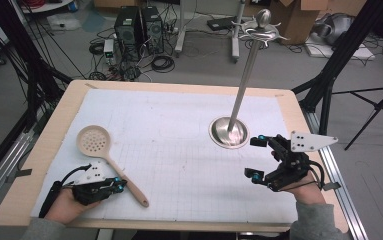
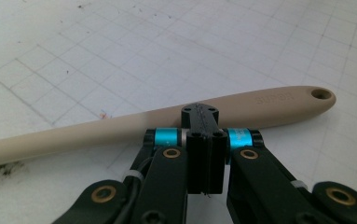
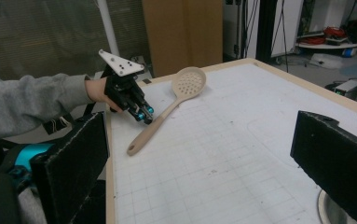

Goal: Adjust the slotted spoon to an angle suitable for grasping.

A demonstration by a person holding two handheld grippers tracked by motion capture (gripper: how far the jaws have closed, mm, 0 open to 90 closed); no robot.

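the left claw (image 1: pixel 121 186) sits clenched, empty, touching the spoon (image 1: pixel 110 161) handle. spread its jaws first, then straddle the handle mid-length. the right claw (image 1: pixel 257 158) waits released.

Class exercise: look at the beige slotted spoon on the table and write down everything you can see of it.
The beige slotted spoon looks like smooth matte plastic. It has a round, shallow bowl pierced with many small holes and a long, slim handle ending in a hanging hole, with faint raised lettering near that end. It lies flat on the white gridded mat, bowl toward the far left, handle running to the near edge. The left gripper, jaws shut, sits right against the handle's middle; whether it actually touches cannot be told.
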